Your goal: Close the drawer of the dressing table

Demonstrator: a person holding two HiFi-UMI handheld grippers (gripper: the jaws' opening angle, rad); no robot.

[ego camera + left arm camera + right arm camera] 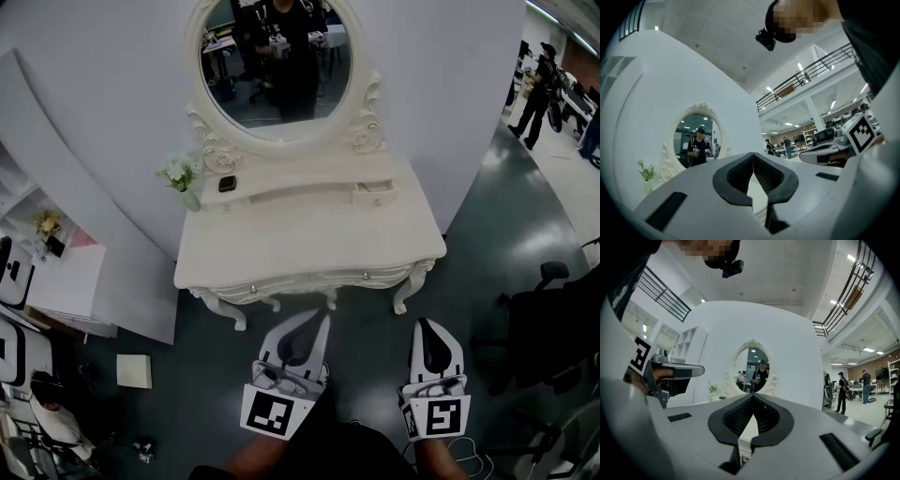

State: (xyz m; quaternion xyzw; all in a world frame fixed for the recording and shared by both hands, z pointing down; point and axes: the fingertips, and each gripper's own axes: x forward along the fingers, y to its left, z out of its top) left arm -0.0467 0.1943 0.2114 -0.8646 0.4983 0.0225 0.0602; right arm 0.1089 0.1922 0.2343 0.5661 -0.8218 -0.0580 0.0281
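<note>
The white dressing table (pixel 309 246) with its oval mirror (pixel 275 61) stands against the white wall ahead of me. On its raised back shelf, a small drawer (pixel 375 193) at the right sticks out a little. The wide front drawers under the top (pixel 314 279) look flush. My left gripper (pixel 322 321) and right gripper (pixel 423 325) are held side by side over the dark floor, short of the table's front edge and touching nothing. Both are shut and hold nothing, as the left gripper (pixel 753 153) and right gripper (pixel 752 394) show in their own views, pointing level at the mirror (pixel 753 367).
A vase of white flowers (pixel 180 176) and a small dark object (pixel 227 184) sit on the shelf's left end. A white shelf unit (pixel 56 281) and a pale box (pixel 134 371) are at the left. A black office chair (pixel 548 323) is at the right. A person (pixel 536 89) stands at the far right.
</note>
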